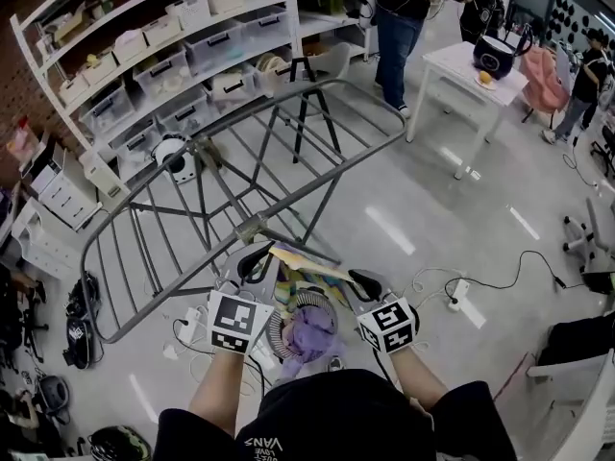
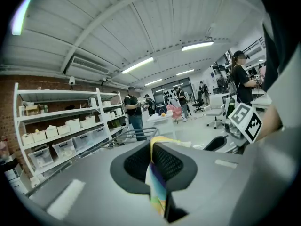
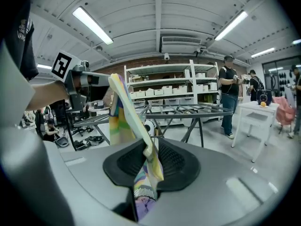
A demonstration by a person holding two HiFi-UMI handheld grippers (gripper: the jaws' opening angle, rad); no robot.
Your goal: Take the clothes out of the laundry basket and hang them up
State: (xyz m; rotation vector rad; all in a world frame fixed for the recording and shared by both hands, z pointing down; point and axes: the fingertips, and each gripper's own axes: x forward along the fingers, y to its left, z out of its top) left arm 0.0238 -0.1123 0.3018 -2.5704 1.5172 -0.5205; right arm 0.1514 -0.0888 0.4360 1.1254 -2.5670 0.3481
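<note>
A pastel striped cloth (image 1: 307,260) stretches between my two grippers, above the laundry basket (image 1: 278,330), in which a purple garment (image 1: 312,339) lies. My left gripper (image 1: 258,257) is shut on one end; in its own view the cloth (image 2: 156,187) is pinched between the pads of that gripper (image 2: 153,147). My right gripper (image 1: 370,284) holds the other end: the cloth (image 3: 123,112) runs taut down into that gripper (image 3: 153,147), and a tail hangs below. The grey drying rack (image 1: 288,133) stands just beyond both grippers.
White shelves with storage bins (image 1: 163,65) line the far wall. A white table (image 1: 466,70) stands at the back right, with people near it. Cables and a power strip (image 1: 456,296) lie on the floor to the right. Bags and shoes (image 1: 77,325) sit at the left.
</note>
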